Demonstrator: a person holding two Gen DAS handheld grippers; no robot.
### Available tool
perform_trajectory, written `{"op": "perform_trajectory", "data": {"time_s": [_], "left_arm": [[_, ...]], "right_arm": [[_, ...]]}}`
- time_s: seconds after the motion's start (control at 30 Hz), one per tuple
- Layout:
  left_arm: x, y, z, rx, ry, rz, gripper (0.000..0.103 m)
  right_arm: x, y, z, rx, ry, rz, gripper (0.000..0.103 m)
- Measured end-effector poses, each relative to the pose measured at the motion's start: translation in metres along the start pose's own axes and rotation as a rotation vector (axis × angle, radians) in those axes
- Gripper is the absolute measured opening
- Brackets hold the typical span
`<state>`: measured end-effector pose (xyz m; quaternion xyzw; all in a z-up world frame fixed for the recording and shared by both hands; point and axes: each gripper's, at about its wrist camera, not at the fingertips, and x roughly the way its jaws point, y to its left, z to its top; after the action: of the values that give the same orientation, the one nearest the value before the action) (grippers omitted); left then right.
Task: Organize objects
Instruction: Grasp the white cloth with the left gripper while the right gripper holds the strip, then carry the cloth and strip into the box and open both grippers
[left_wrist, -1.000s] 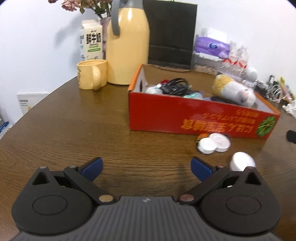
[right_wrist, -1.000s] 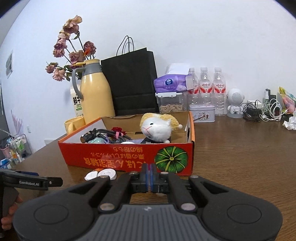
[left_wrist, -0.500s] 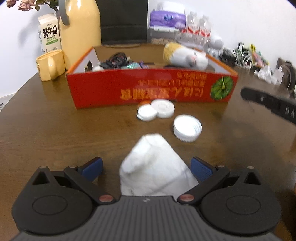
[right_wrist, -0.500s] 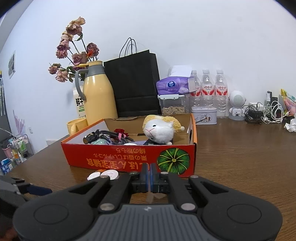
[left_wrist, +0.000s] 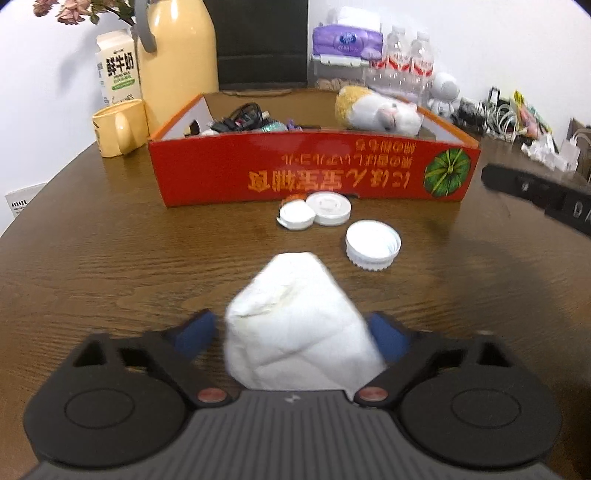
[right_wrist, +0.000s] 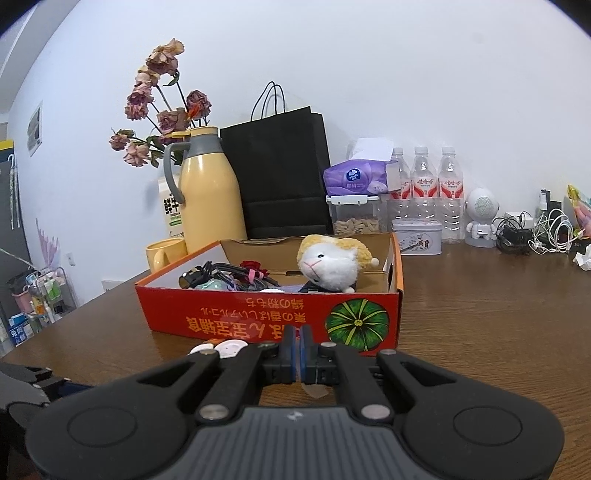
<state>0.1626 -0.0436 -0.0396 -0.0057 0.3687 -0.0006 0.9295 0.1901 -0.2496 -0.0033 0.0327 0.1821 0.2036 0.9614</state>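
Note:
A crumpled white tissue (left_wrist: 295, 325) lies on the brown table between the blue pads of my left gripper (left_wrist: 291, 334). Its jaws are closing: the right pad is at the tissue's edge and a narrow gap shows at the left pad. Beyond it lie three white lids (left_wrist: 373, 245) in front of the red cardboard box (left_wrist: 314, 173), which holds a plush toy (left_wrist: 376, 112) and black cables (left_wrist: 240, 118). My right gripper (right_wrist: 297, 347) is shut and hovers low before the box (right_wrist: 266, 314). Its dark body also shows in the left wrist view (left_wrist: 535, 195).
Behind the box stand a yellow thermos (right_wrist: 210, 192), a yellow mug (left_wrist: 118, 127), a milk carton (left_wrist: 118, 74), a black paper bag (right_wrist: 280, 173), a tissue pack (right_wrist: 358, 177) and water bottles (right_wrist: 421, 184). Tangled cables (right_wrist: 535, 232) lie at the far right.
My left gripper swung right from bare table to the white tissue, which now sits between its pads. The pads have since drawn closer to it. The right gripper stayed shut and still.

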Motion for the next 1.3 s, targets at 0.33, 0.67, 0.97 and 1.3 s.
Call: {"op": "perform_trajectory", "data": {"time_s": [0.33, 0.67, 0.97, 1.3], "left_arm": [[-0.012, 0.004, 0.002, -0.029, -0.031, -0.017, 0.075], [-0.029, 0.011, 0.027, -0.032, -0.131, -0.027, 0.075], [-0.038, 0.017, 0.091, -0.042, -0.276, -0.053, 0.075], [0.002, 0.035, 0.159, -0.119, -0.336, -0.060, 0.076]], "right_arm": [[-0.002, 0.001, -0.002, -0.006, 0.005, -0.005, 0.001], [-0.004, 0.002, 0.005, -0.010, -0.019, -0.008, 0.001], [0.013, 0.015, 0.052, -0.091, -0.064, 0.036, 0.001], [0.083, 0.022, 0.104, -0.072, -0.072, 0.077, 0.002]]}}
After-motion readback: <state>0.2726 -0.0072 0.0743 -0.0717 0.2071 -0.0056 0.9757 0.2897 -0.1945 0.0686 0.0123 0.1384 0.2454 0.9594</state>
